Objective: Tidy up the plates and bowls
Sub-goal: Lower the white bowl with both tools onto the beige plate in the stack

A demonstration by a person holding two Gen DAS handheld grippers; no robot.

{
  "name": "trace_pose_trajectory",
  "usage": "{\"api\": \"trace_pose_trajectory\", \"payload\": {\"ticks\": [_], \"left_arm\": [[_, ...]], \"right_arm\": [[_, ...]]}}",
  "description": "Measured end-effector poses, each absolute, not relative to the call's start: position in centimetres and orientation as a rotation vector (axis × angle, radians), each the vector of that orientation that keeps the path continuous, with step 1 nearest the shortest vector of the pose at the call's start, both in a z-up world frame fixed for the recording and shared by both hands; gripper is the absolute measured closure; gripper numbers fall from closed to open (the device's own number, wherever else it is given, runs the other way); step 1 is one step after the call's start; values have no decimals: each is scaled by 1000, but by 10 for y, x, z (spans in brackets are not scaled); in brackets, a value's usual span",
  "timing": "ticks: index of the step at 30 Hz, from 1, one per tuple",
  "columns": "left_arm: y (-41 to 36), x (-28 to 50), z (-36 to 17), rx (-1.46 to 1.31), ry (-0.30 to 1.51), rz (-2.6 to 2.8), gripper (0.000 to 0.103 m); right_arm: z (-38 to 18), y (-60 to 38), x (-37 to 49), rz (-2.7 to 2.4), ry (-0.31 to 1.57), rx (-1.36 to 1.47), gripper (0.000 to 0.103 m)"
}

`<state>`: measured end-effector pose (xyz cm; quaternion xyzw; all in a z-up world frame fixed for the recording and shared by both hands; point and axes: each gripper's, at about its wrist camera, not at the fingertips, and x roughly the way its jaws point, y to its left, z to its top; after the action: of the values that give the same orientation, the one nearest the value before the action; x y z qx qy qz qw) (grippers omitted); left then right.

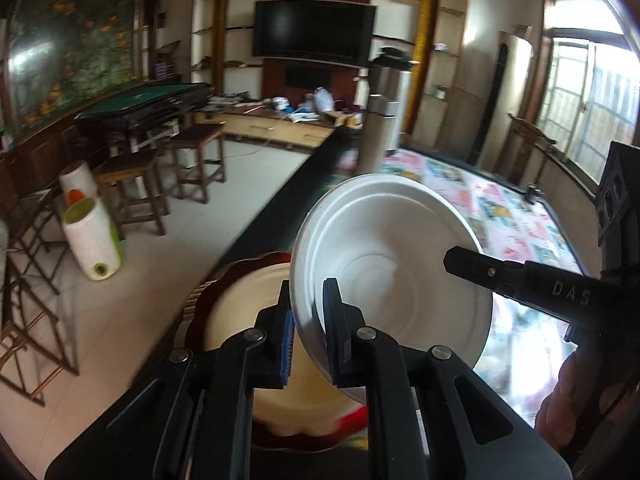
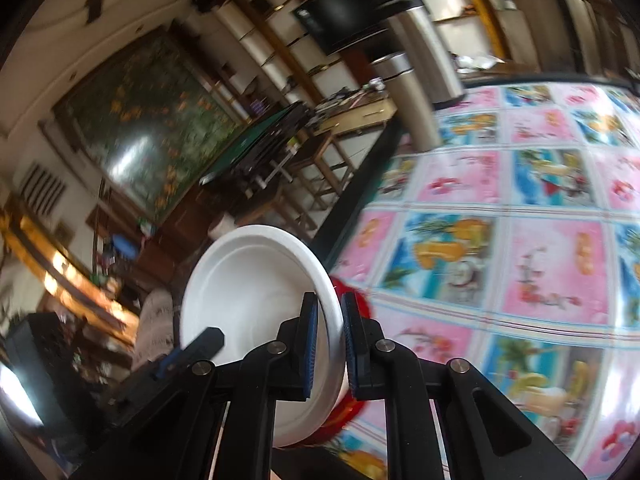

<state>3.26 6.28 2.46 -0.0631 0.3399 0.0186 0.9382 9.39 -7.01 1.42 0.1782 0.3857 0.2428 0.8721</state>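
A white foam bowl (image 1: 400, 264) hangs tilted above the table, its opening towards the left wrist camera. My left gripper (image 1: 308, 320) is shut on its near rim. My right gripper (image 1: 460, 262) reaches in from the right and touches the far rim. The right wrist view shows the same bowl (image 2: 248, 280) with my right gripper (image 2: 332, 332) shut on its rim, and a finger of my left gripper (image 2: 208, 340) at the lower left. Below the bowl lies a cream plate (image 1: 248, 312) on a dark red scalloped plate (image 1: 236, 268), whose red edge (image 2: 358, 300) peeks out behind the bowl.
The table wears a glossy pink and blue picture cloth (image 2: 520, 240). Two steel flasks (image 1: 384, 120) stand at its far edge, also blurred in the right wrist view (image 2: 408, 92). Wooden stools (image 1: 128, 176) and a floor drop off lie left of the table. A hand (image 1: 568, 400) holds the right gripper.
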Motion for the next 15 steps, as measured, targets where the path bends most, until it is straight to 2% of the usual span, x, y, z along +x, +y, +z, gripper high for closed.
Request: {"api": "trace_pose_trajectory", "payload": {"ticks": [11,12,13,14,15], "left_arm": [[92,40,-20,-150,802,130,88],[91,41,-21,-142,806,139,84],[91,41,-22,-134,809,152,71],[92,40,-23,-125,808,168,64],[92,38,-23,-113,801,185,48]], "right_arm": [[-17,4,75,412,753,68,87],[-16,5,74,394,736,46,87],[-17,6,74,381,723,29,87],[-19,7,73,373,719,14,87],[-20,7,73,370,722,14,86]]}}
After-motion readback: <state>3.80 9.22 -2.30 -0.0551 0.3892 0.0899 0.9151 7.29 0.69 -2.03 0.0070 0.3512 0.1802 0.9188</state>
